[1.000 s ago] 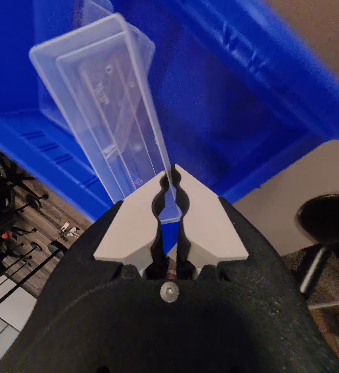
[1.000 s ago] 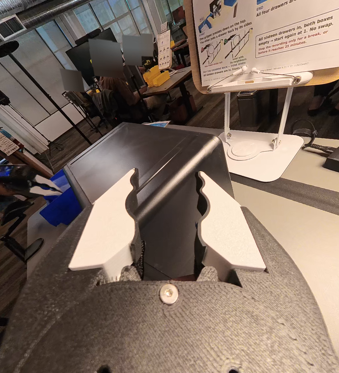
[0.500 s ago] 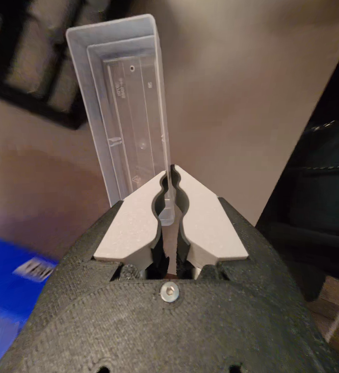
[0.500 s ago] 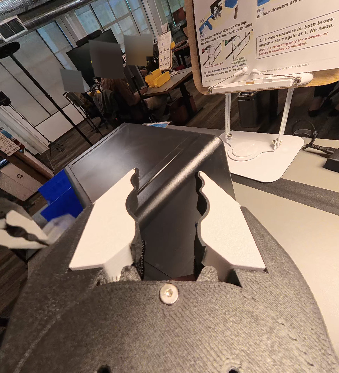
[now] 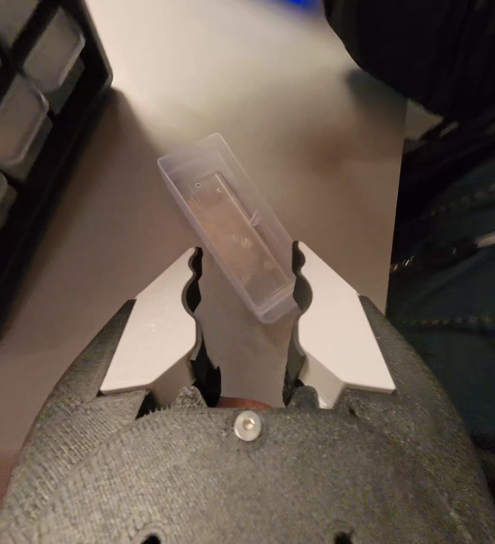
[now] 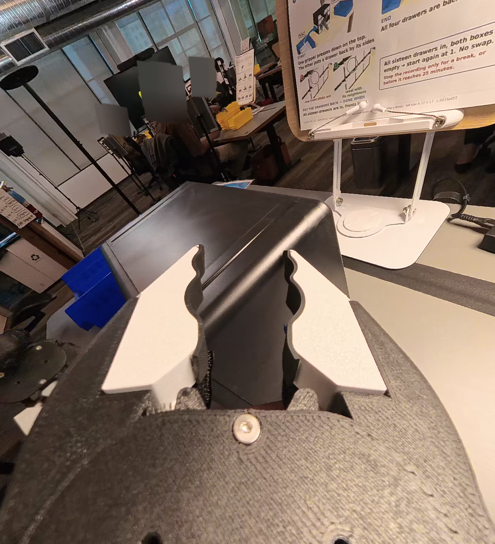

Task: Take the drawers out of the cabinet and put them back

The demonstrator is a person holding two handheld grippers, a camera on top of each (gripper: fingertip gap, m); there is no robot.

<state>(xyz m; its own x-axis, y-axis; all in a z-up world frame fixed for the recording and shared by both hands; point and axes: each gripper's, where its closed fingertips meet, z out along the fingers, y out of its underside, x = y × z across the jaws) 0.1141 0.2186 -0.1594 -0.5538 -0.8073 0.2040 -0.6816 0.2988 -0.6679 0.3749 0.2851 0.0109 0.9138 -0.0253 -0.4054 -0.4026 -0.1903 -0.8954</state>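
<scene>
1. Ahead of the left gripper (image 5: 246,247), in the left wrist view, a clear rectangular plastic drawer (image 5: 228,226) lies tilted across the gap between the spread white fingers (image 5: 163,318). Its near corner sits just beside the right-hand finger; the other finger stands clear, so nothing is clamped. The black cabinet with grey drawer fronts (image 5: 34,97) stands at upper left, apart from the drawer.
2. Risk: the unclamped, skewed drawer may slide off the beige table (image 5: 211,73) or jam on reinsertion.
3. Right wrist view: the right gripper (image 6: 243,256) has its fingers apart, holding nothing, over the cabinet's black top (image 6: 211,229). No drawer shows here.
</scene>
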